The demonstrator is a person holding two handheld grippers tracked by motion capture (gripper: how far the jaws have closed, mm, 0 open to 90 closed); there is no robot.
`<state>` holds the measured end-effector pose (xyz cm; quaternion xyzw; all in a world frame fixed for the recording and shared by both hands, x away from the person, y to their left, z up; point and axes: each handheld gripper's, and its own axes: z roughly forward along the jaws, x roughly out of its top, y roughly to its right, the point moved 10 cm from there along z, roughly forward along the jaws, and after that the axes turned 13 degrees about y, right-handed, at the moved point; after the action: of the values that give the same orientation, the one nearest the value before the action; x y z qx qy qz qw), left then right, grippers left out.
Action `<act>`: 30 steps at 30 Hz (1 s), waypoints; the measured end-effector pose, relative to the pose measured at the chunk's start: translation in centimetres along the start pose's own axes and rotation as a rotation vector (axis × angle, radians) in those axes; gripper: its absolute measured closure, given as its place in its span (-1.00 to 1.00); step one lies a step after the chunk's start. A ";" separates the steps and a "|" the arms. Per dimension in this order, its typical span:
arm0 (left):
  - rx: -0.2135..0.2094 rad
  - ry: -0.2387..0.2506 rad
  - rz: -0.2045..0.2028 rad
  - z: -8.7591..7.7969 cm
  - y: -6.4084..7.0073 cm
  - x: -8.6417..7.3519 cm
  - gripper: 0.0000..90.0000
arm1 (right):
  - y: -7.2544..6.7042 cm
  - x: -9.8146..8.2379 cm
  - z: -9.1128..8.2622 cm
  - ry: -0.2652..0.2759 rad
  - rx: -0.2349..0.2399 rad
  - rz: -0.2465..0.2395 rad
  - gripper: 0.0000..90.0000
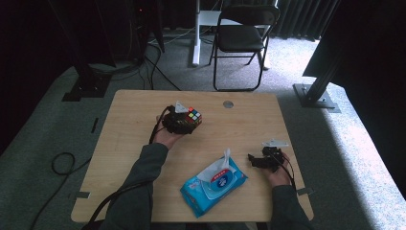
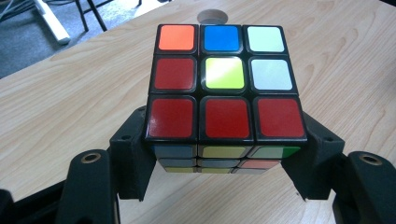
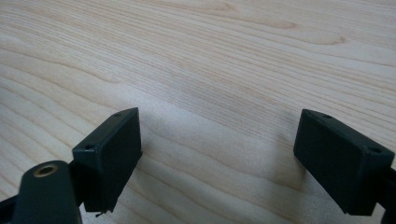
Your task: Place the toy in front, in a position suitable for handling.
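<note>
A scrambled puzzle cube [image 2: 224, 88] with black edges is clamped between the two black jaws of my left gripper [image 2: 224, 158]; its top face shows red, orange, blue, white and yellow-green stickers. From above, the cube [image 1: 193, 115] and the left gripper [image 1: 184, 122] sit over the table's middle-left, with the hand underneath. My right gripper [image 1: 252, 159] rests near the table's right edge and points left. Its jaws stand wide apart over bare wood, with nothing between them [image 3: 219, 158].
A blue pack of wet wipes [image 1: 214, 184] with a raised flap lies at the front centre of the wooden table [image 1: 134, 139]. A round cable hole [image 1: 228, 104] sits near the far edge. A folding chair [image 1: 242, 36] stands beyond the table.
</note>
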<state>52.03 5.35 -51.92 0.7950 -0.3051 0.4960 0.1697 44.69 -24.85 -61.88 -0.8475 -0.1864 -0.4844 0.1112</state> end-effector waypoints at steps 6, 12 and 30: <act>0.018 -0.012 -0.006 -0.4 -0.7 -0.8 -0.24 | 0.0 0.0 0.0 0.000 0.000 0.000 -0.67; 0.029 -0.018 -0.013 -0.9 -1.2 -1.5 -0.24 | 0.0 0.0 0.0 0.000 0.000 -0.001 -0.67; 0.057 -0.030 -0.034 -2.5 -2.7 -3.6 -0.24 | 0.0 0.0 0.0 0.000 0.000 0.000 -0.67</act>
<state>50.93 9.97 -53.96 0.8119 -0.2799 0.4896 0.1510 44.70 -24.85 -61.88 -0.8474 -0.1865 -0.4846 0.1111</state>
